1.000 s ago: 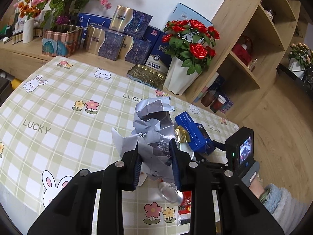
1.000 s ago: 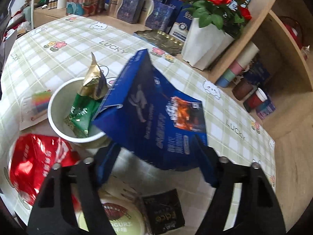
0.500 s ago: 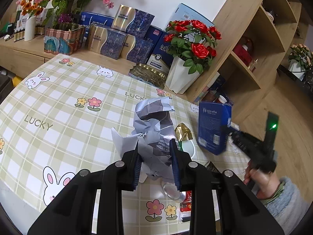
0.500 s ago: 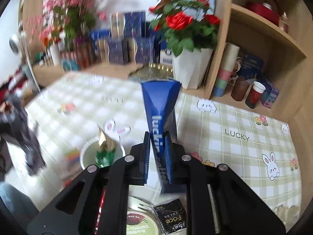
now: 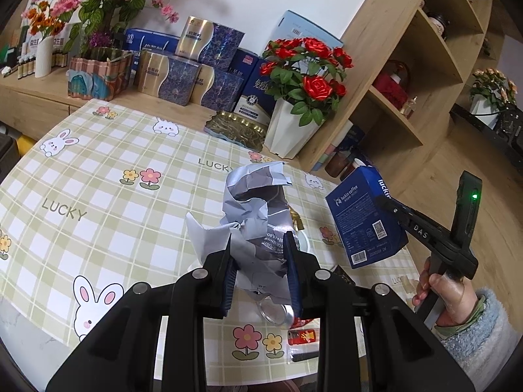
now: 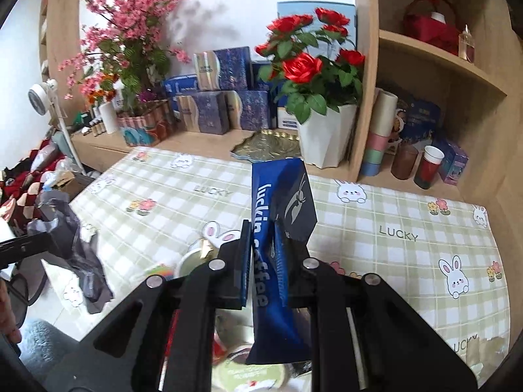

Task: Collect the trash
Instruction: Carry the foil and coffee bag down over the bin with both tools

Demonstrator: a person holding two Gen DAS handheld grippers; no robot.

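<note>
While the left gripper [image 5: 260,269] clamps one crumpled silver bag [image 5: 253,215], the right gripper [image 6: 263,254] pinches one blue coffee box [image 6: 281,209]

Crumpled silver foil wrapper [image 5: 258,228] raised over the checked-cloth table [image 5: 108,176], flattened blue coffee carton [image 5: 367,222] to its right, white-potted red roses [image 5: 294,98] behind both

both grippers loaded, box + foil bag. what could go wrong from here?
1. The right gripper pinches the blue coffee box flat; most of the box overhangs the pads, so it may pivot or slip out.
2. The left gripper grips only the lower folds of the crumpled silver bag; the loose top could snag or tear.
3. A white cup sits just below; a dropped box could tip it.
</note>
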